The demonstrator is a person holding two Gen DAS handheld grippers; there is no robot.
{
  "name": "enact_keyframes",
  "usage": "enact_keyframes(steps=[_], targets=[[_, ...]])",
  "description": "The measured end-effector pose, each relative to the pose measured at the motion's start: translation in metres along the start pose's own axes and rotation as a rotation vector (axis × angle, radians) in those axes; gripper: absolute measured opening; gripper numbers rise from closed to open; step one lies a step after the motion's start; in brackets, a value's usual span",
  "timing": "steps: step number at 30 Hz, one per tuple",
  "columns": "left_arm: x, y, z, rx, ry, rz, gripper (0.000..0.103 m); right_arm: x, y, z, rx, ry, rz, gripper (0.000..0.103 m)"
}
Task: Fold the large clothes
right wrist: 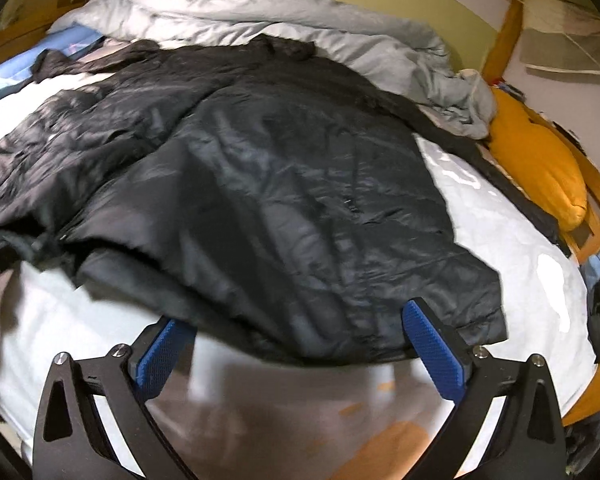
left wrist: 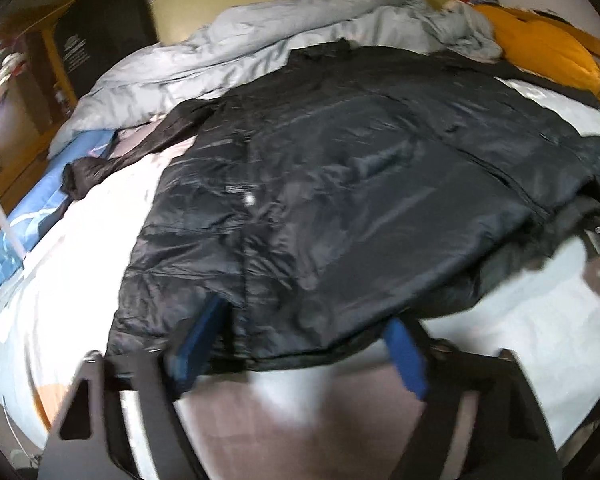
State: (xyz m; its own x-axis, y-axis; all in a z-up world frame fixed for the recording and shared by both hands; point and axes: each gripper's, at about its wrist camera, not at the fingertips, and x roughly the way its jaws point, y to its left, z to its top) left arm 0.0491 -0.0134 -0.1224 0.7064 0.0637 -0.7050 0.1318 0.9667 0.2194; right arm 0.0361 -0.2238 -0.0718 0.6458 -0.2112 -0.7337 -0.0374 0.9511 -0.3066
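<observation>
Both grippers are spread wide, grasping nothing. The left gripper [left wrist: 308, 332] and right gripper [right wrist: 300, 332] sit at the near hem of the black jacket [left wrist: 340, 184] [right wrist: 268, 200], which lies spread on the white bed [left wrist: 72, 280] [right wrist: 512, 248].

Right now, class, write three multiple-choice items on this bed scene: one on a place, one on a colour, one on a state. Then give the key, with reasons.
1. Where does the black jacket lie?
A. on the floor
B. spread on the white sheet
C. on a hanger

2. What colour is the pillow at the bed's right edge?
A. orange-yellow
B. green
C. red

3. How does the right gripper stand?
A. shut on the hem
B. open at the hem
C. out of view

Key: B, sheet shows around the jacket; A, its fabric is orange-yellow; B, the blue pads stand wide apart, as on the left gripper.
</observation>
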Motion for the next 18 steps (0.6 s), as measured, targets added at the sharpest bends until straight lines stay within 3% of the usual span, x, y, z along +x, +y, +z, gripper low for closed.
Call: enact_keyframes(steps=[1, 2, 3, 4, 5, 6, 11, 18], targets=[[0.002, 0.006, 0.002, -0.015, -0.001, 0.006, 0.058, 0.0, -0.002, 0.001, 0.005, -0.005, -0.01, 0.084], [0.002, 0.012, 0.003, -0.04, -0.006, 0.016, 0.045, 0.001, -0.006, 0.002, 0.013, -0.006, -0.008, 0.078], [0.002, 0.017, 0.004, -0.06, -0.011, 0.021, 0.033, 0.002, -0.01, 0.002, 0.024, 0.001, 0.016, 0.065], [0.001, 0.024, 0.005, -0.083, -0.021, 0.007, 0.027, 0.004, -0.013, 0.004, 0.034, 0.006, 0.045, 0.046], [-0.002, 0.028, 0.007, -0.099, -0.03, -0.005, 0.01, 0.005, -0.015, 0.004, 0.043, 0.01, 0.077, 0.034], [-0.006, 0.03, 0.008, -0.104, -0.045, -0.015, 0.008, 0.005, -0.017, 0.004, 0.048, 0.014, 0.104, 0.01], [-0.049, 0.037, 0.012, -0.112, -0.116, -0.023, 0.006, -0.018, -0.024, 0.004, 0.061, -0.038, 0.143, 0.004], [-0.065, 0.039, -0.007, -0.062, -0.003, -0.062, 0.006, -0.043, -0.028, -0.003, 0.037, -0.003, 0.211, 0.004]])
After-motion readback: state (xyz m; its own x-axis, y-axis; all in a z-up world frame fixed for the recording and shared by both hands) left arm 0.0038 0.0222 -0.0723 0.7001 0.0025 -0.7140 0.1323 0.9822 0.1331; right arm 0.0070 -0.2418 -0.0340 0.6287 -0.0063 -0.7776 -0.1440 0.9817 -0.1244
